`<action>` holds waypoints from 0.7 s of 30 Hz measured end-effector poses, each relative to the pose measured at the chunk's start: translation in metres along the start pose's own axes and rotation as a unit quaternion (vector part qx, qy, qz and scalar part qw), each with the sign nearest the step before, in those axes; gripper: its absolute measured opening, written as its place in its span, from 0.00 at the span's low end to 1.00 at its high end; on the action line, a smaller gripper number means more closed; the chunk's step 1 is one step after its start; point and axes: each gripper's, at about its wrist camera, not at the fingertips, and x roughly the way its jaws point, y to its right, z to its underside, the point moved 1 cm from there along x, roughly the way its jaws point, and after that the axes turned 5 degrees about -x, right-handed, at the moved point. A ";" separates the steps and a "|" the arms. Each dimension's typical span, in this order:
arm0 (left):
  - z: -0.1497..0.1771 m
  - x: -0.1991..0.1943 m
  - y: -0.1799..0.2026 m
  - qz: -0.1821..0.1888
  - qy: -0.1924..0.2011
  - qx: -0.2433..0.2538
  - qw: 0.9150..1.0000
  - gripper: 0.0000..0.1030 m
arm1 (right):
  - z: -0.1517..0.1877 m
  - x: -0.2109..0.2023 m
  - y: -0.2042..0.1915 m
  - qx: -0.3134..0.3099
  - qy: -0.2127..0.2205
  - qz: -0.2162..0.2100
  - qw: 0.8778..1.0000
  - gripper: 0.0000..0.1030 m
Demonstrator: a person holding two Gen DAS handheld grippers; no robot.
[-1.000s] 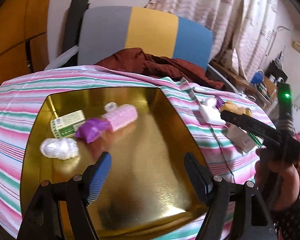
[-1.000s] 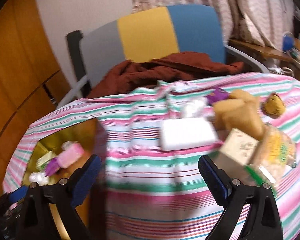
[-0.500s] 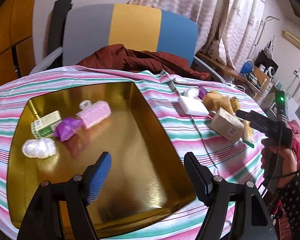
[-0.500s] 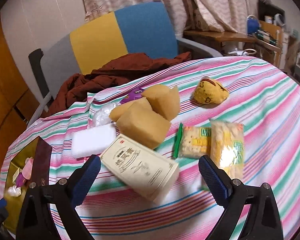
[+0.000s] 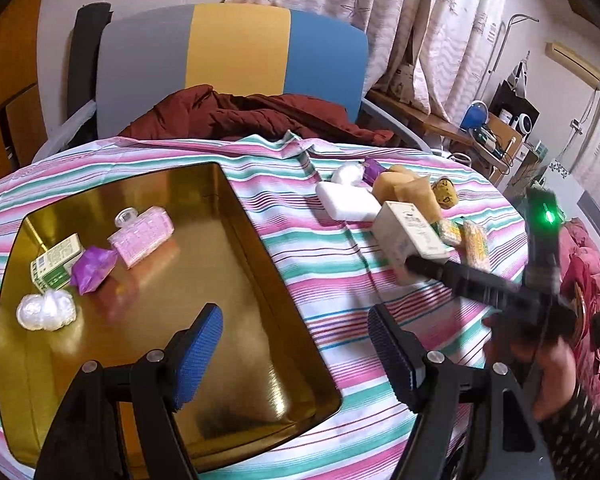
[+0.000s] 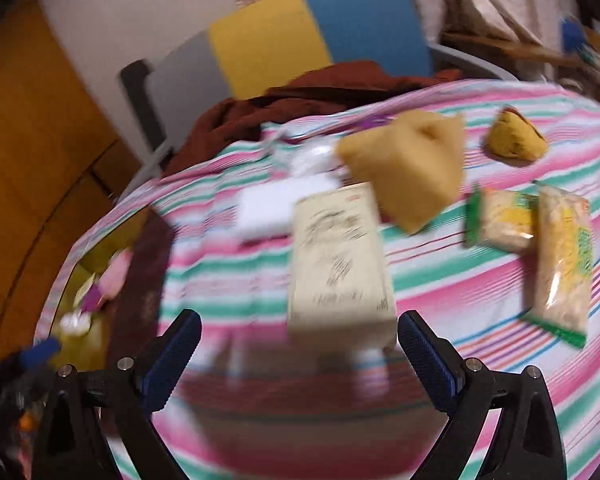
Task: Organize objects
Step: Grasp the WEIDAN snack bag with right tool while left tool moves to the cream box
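Right wrist view was blurred: the right tool [image 6: 298, 354] hung spread wide, its blue pads on either side of the near end of a cream box [image 6: 338, 264], gripping nothing. The box lay on the striped table [image 6: 440, 280], just beside a white block [image 6: 276, 210] and tan pouches [image 6: 410, 164]. The left tool [image 5: 296, 354] hovered released over the gold tray [image 5: 236, 312], which held a pink bottle [image 5: 142, 236].

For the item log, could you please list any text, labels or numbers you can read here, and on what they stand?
None can be read.
Cream box: printed lines, too small in the left view, blurred in the right.
Green-and-white box in the gold tray: print too small.
Pink case: pattern illegible.
Snack packets: blurred.
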 end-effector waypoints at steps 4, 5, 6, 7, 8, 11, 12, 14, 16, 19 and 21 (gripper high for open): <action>-0.007 0.001 0.015 0.004 0.004 0.018 1.000 0.74 | 0.009 -0.028 0.008 0.020 0.067 0.034 0.997 0.96; -0.008 0.002 0.019 0.005 0.005 0.021 1.000 0.74 | 0.008 -0.036 0.018 0.031 0.083 0.060 0.994 0.96; -0.009 0.003 0.022 0.006 0.006 0.025 1.000 0.74 | 0.006 -0.045 0.033 0.051 0.100 0.102 0.988 0.96; -0.011 0.004 0.027 0.009 0.005 0.027 1.000 0.74 | 0.004 -0.051 0.045 0.067 0.107 0.130 0.984 0.96; -0.012 0.007 0.030 0.013 0.004 0.029 1.000 0.74 | 0.002 -0.056 0.062 0.087 0.113 0.161 0.977 0.96; -0.017 0.018 0.043 0.025 -0.008 0.033 0.999 0.74 | -0.001 -0.055 0.105 0.126 0.092 0.226 0.962 0.96; -0.018 0.022 0.048 0.029 -0.013 0.034 0.999 0.74 | -0.001 -0.050 0.117 0.134 0.082 0.231 0.960 0.96; -0.021 0.033 0.056 0.035 -0.025 0.035 0.998 0.74 | -0.001 -0.040 0.132 0.141 0.066 0.236 0.959 0.92; -0.023 0.042 0.066 0.037 -0.031 0.039 0.998 0.74 | 0.000 -0.033 0.142 0.142 0.063 0.228 0.961 0.87; -0.025 0.059 0.079 0.037 -0.043 0.046 0.997 0.74 | 0.000 -0.020 0.147 0.145 0.048 0.218 0.964 0.79; -0.027 0.071 0.085 0.043 -0.053 0.044 0.997 0.74 | 0.001 -0.020 0.143 0.136 0.055 0.224 0.964 0.54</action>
